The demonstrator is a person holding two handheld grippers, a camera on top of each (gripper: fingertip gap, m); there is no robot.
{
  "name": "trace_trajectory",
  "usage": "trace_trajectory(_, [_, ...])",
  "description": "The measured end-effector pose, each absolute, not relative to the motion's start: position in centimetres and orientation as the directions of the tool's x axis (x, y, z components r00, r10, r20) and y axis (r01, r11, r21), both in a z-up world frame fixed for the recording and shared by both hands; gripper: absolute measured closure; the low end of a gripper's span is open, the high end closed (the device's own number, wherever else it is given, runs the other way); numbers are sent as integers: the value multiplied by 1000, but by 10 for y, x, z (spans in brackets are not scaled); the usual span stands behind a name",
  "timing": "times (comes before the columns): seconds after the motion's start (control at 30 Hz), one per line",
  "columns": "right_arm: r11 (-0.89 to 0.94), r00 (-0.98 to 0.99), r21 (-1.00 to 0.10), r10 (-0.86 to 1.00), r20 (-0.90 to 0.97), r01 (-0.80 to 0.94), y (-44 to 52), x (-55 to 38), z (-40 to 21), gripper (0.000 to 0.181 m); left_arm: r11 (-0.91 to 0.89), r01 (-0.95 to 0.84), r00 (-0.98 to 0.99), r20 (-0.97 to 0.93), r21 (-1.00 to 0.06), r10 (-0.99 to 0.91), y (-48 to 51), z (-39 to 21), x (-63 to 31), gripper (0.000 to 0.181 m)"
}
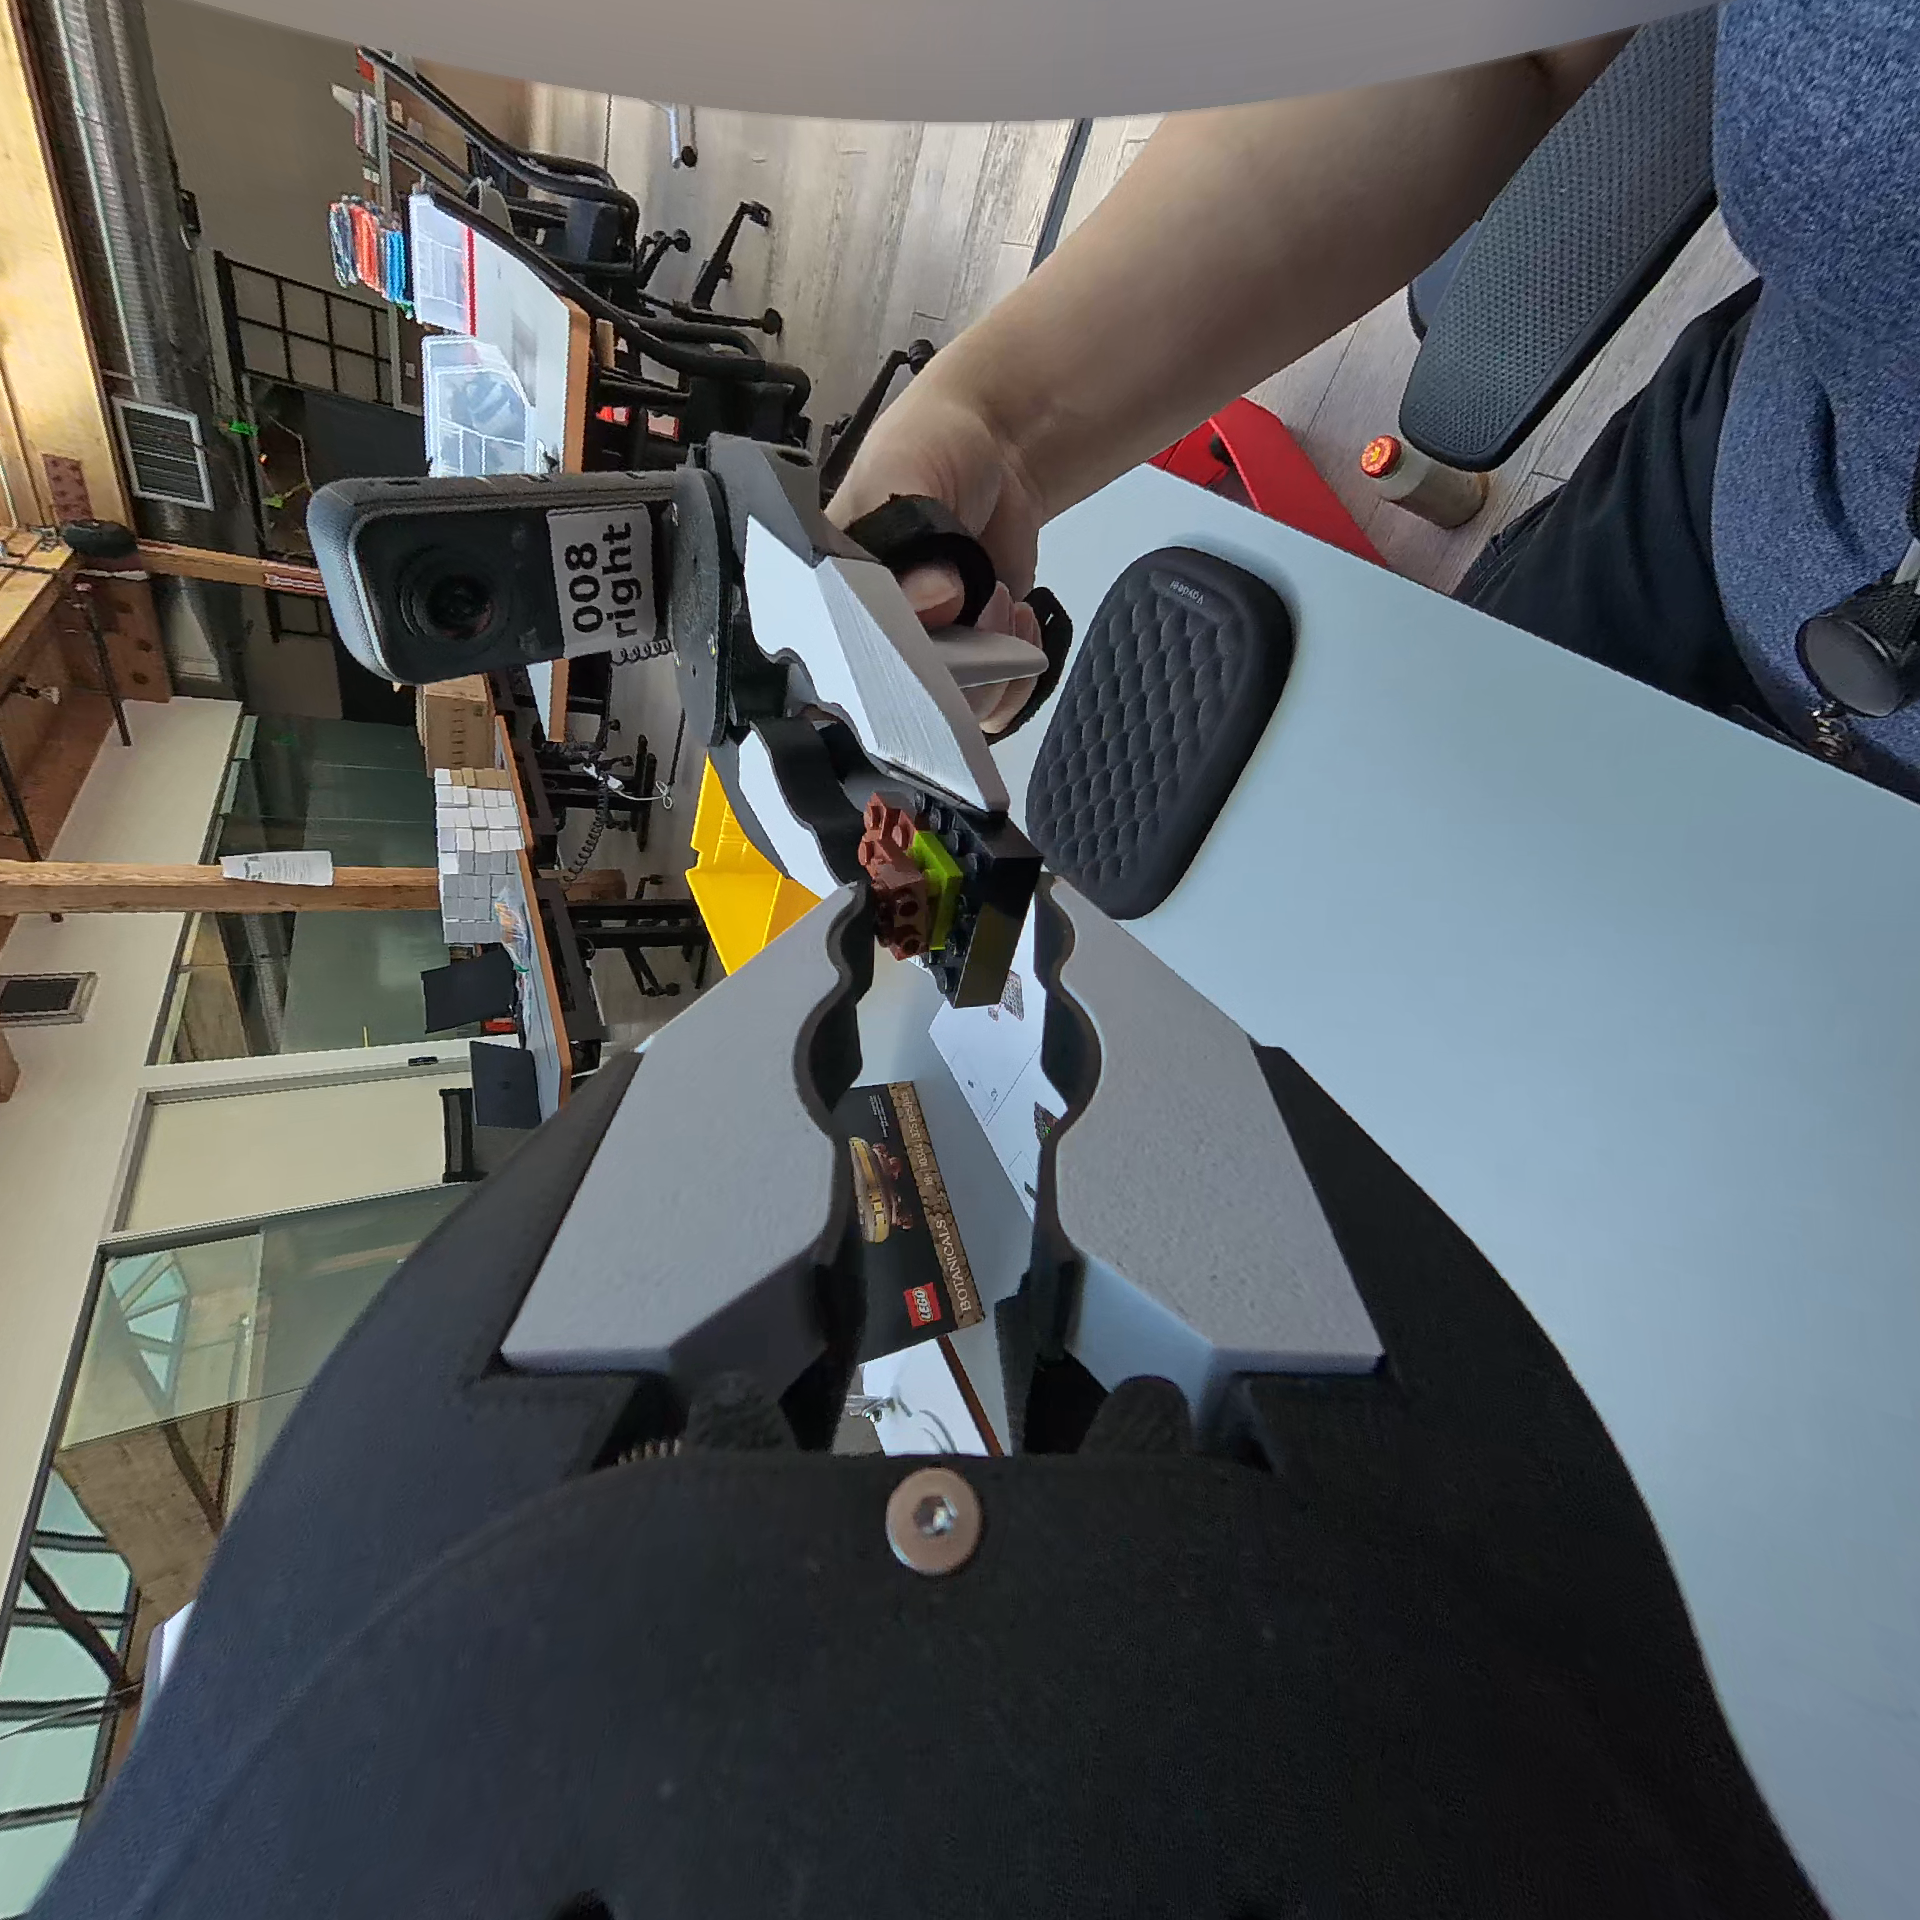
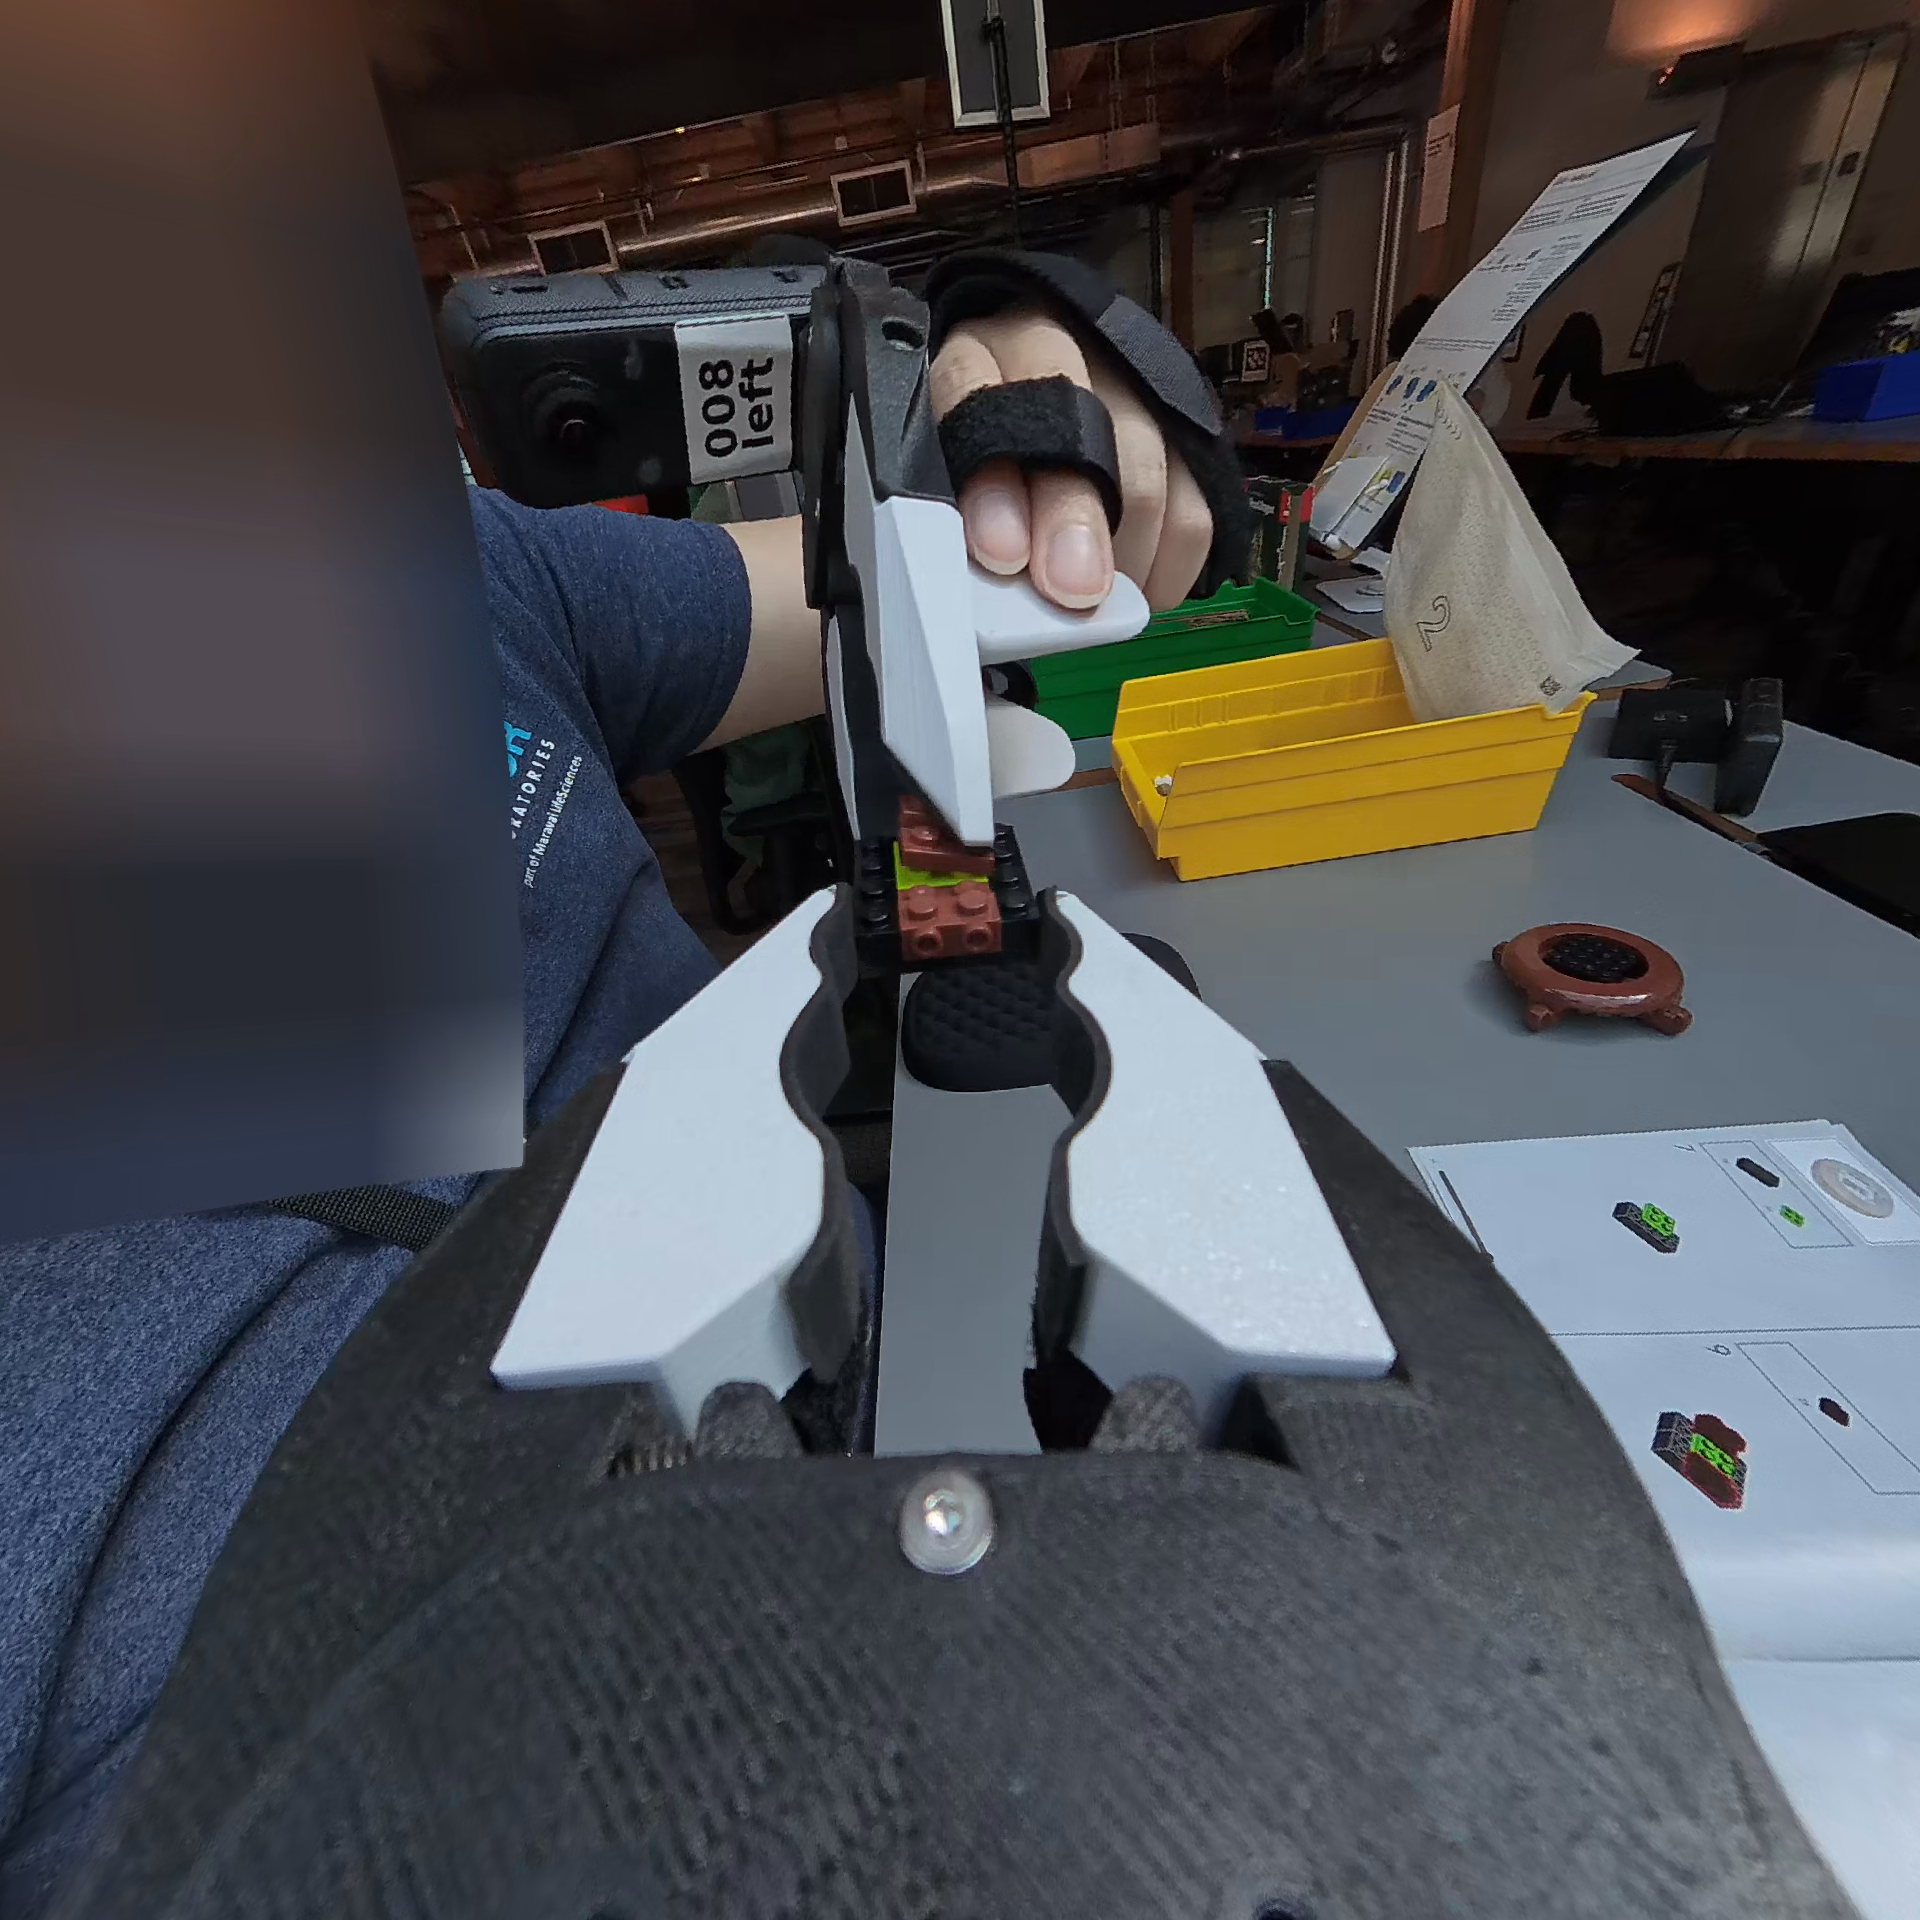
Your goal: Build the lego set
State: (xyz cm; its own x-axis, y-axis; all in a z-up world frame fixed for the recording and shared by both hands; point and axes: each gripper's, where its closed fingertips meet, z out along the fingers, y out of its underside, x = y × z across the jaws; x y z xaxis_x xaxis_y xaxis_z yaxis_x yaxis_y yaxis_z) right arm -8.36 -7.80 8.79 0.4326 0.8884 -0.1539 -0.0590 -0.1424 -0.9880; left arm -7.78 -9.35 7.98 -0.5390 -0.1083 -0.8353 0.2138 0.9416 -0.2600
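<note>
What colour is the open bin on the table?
Yellow. The bin shows best in the right wrist view.

A small black Lego brick assembly (image 2: 940,904) — lime-green plate and reddish-brown studded plates on top — sits raised above the bench.

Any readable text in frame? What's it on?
Not transcribing writing; carriers only.
White camera sticker, left wrist view.
Second white camera sticker, right wrist view.
Dark printed box: branding.
Pale paper bag in yellow plastic bin: numeral.
White instruction sheet: tiny print.
Blue shirt: logo print.
</note>
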Motion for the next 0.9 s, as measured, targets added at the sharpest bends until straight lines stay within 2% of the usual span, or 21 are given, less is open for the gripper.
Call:
trace_trajectory(0.17, [-148,423,-988,892,-157,-54,-77,-87,86,148,944,209,-542,-833,-257,-107,-94,76,-78,149])
trace_trajectory(0.9, [-152,412,-986,895,-169,-72,-76,-86,86,148,939,222,-509,-853,-261,-117,-93,79,-79,154])
